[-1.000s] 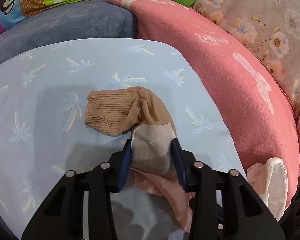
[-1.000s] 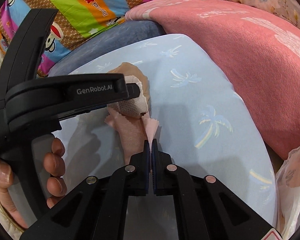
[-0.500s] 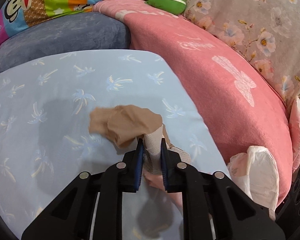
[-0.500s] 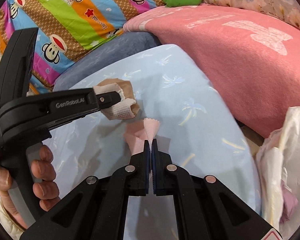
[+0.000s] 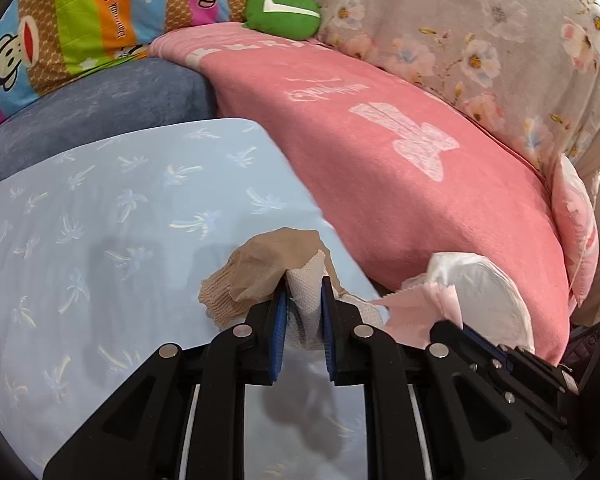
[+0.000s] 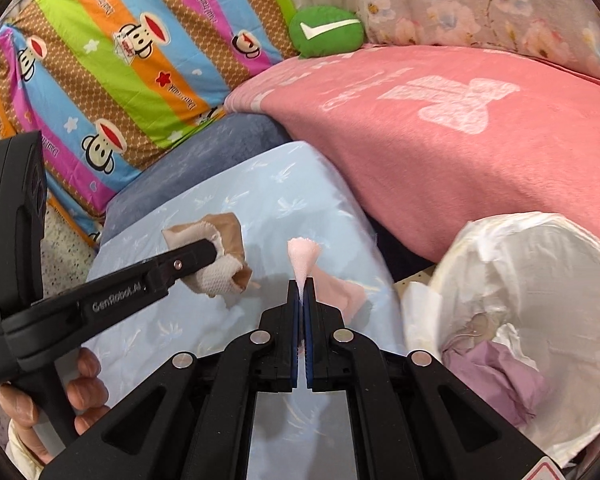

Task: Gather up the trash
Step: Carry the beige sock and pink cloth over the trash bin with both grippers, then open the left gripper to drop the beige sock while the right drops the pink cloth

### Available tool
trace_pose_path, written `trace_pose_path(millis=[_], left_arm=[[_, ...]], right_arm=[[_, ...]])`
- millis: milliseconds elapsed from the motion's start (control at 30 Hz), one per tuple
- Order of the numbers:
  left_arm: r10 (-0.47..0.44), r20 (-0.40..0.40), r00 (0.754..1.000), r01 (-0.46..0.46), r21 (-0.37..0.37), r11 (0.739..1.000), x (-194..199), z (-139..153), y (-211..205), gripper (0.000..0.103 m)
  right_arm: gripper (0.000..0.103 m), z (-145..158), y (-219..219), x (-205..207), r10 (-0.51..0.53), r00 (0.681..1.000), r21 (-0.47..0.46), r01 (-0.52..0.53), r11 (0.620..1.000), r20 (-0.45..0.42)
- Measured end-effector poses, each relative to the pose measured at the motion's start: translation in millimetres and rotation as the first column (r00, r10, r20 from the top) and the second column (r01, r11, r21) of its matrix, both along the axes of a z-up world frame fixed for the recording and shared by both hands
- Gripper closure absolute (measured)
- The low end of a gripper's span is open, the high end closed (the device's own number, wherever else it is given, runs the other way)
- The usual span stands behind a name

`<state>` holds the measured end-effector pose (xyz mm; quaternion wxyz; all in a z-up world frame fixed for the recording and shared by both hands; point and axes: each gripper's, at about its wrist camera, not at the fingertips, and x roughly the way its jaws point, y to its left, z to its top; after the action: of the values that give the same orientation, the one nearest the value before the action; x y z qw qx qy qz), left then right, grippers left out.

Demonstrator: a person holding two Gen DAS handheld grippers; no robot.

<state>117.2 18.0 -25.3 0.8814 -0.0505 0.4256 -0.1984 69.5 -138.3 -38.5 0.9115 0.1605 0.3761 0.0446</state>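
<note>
White paper wad [image 5: 305,307] with a tan stocking [image 5: 260,276] draped on it, clamped in the left gripper [image 5: 303,312] above the pale blue palm-print cloth [image 5: 100,216]. Pink cloth scrap [image 6: 303,258] pinched in the clenched right gripper [image 6: 301,292]. White-lined bin [image 6: 540,280] near right, beside the pink blanket [image 6: 440,140].

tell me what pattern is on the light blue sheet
Small pale palm trees scattered over the light blue sheet, clearest in the left wrist view.
</note>
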Motion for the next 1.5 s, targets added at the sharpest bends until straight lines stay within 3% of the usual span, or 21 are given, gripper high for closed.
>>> trace_pose_path(millis=[367, 700, 1500], left_arm=[[-0.108, 0.030, 0.994, 0.109, -0.004, 0.994, -36.8, 14.3, -51.8, 0.087], [-0.200, 0.029, 0.979, 0.200, 0.003, 0.980, -59.6, 17.7, -94.6, 0.087], [-0.287, -0.001, 0.958, 0.287, 0.002, 0.958, -79.3, 17.9, -143.3, 0.086]], right_arm=[[0.101, 28.4, -55.0, -37.5, -0.098, 0.994, -0.011, 0.099, 0.995, 0.055], [0.101, 35.2, -98.0, -62.9, -0.173, 0.983, -0.017, 0.175, 0.984, 0.065], [0.101, 40.4, -138.7, -89.9, -0.233, 0.970, -0.021, 0.235, 0.972, 0.075]])
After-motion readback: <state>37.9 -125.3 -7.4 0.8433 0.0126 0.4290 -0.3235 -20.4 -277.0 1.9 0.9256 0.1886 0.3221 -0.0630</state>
